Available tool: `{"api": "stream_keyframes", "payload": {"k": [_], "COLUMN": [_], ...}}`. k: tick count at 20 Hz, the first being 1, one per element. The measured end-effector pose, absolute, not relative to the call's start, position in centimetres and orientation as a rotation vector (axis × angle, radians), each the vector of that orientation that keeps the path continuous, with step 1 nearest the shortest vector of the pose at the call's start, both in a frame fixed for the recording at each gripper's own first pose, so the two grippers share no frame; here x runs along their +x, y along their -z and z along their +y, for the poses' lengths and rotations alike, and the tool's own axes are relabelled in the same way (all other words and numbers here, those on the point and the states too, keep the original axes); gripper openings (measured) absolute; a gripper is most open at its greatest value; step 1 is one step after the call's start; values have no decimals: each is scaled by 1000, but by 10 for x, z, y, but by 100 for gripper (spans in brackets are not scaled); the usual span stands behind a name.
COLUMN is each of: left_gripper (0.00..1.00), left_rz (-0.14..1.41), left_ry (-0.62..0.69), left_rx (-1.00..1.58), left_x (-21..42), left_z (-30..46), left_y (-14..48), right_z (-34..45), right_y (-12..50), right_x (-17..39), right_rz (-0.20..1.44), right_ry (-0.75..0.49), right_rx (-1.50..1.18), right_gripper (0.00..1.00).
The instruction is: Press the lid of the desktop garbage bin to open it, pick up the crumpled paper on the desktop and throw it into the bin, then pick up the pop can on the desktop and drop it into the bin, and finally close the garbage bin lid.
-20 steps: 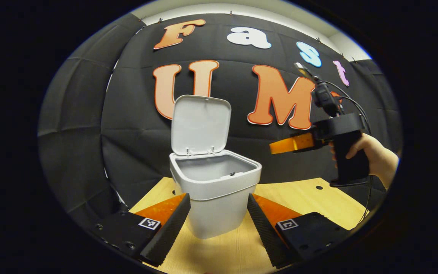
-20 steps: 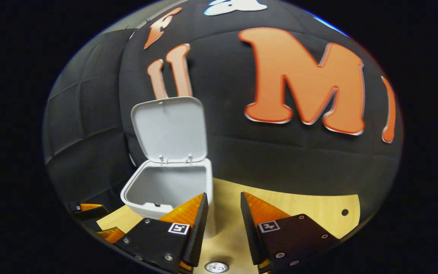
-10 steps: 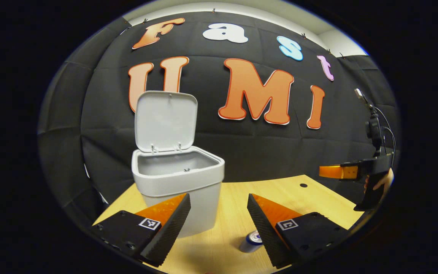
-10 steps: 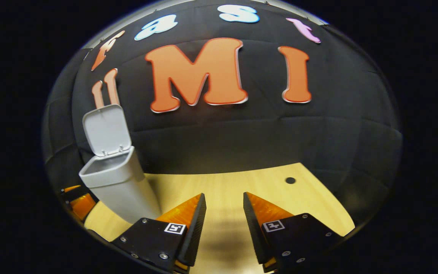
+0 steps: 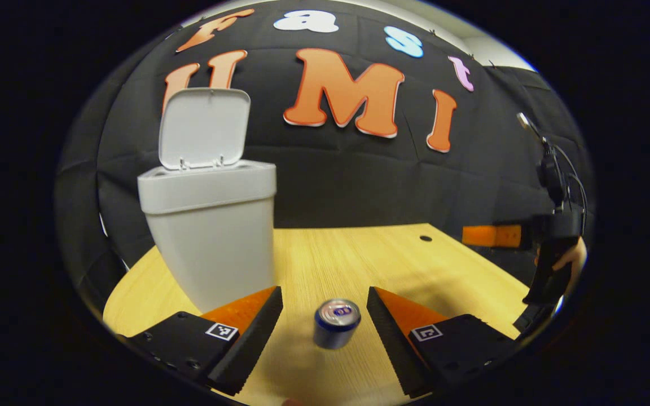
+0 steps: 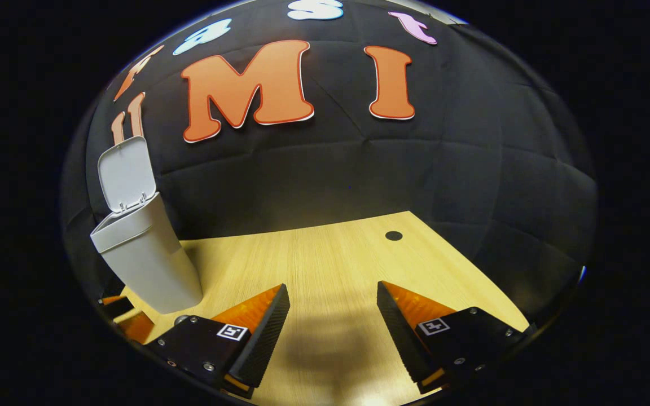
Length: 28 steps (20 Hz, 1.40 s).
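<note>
In the left gripper view a pop can point(image 5: 336, 322) stands upright on the wooden desk, between the spread fingers of my left gripper point(image 5: 325, 316), which is open and touches nothing. The white garbage bin point(image 5: 211, 225) stands behind it to the left with its lid point(image 5: 204, 128) raised. My right gripper point(image 5: 491, 235), held by a hand point(image 5: 570, 259), hovers at the far right above the desk. In the right gripper view my right gripper point(image 6: 332, 321) is open over bare desk, and the bin point(image 6: 144, 256) with its lid point(image 6: 126, 173) up stands at the left.
The wooden desk point(image 5: 370, 259) has a small dark hole point(image 5: 425, 238) near its back edge, seen too in the right gripper view as a hole point(image 6: 393, 235). Black cloth walls close the booth behind and at the sides. A cable point(image 5: 562, 163) hangs from the right gripper.
My left gripper has dropped and swung right from the bin, bringing the pop can between its fingers. My right gripper has pulled away to the right and opened wider.
</note>
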<state>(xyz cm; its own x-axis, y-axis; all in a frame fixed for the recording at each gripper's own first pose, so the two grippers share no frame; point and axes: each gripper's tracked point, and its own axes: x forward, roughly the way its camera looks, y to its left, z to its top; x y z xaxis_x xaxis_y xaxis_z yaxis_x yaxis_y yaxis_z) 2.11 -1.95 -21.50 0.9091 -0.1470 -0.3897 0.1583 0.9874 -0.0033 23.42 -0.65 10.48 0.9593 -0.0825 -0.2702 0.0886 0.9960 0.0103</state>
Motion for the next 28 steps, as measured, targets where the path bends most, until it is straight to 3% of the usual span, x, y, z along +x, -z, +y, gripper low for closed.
{"api": "stream_keyframes", "payload": {"k": [6,13,15,18,23,28], "left_gripper": [96,98,80,78,77,76], "left_rz": [659,692,657,582,397,259], "left_ry": [149,72,61,61,85,-22], "left_rx": [21,8,35,55,39,-37], "left_x": [39,45,51,51,80,112], "left_z": [-35,-19,-12,-7,-6,57], "left_y": [316,326,317,270,130,7], "right_z": [-15,-28,-26,-18,1,20], "right_y": [-108,-107,-106,-110,-133,-164], "right_x": [236,236,237,236,237,244], "right_rz": [283,287,289,283,238,171], "right_ry": [81,84,80,61,14,-32], "right_rx": [7,-51,-48,-33,-12,21], "right_gripper": [93,94,93,94,94,94]}}
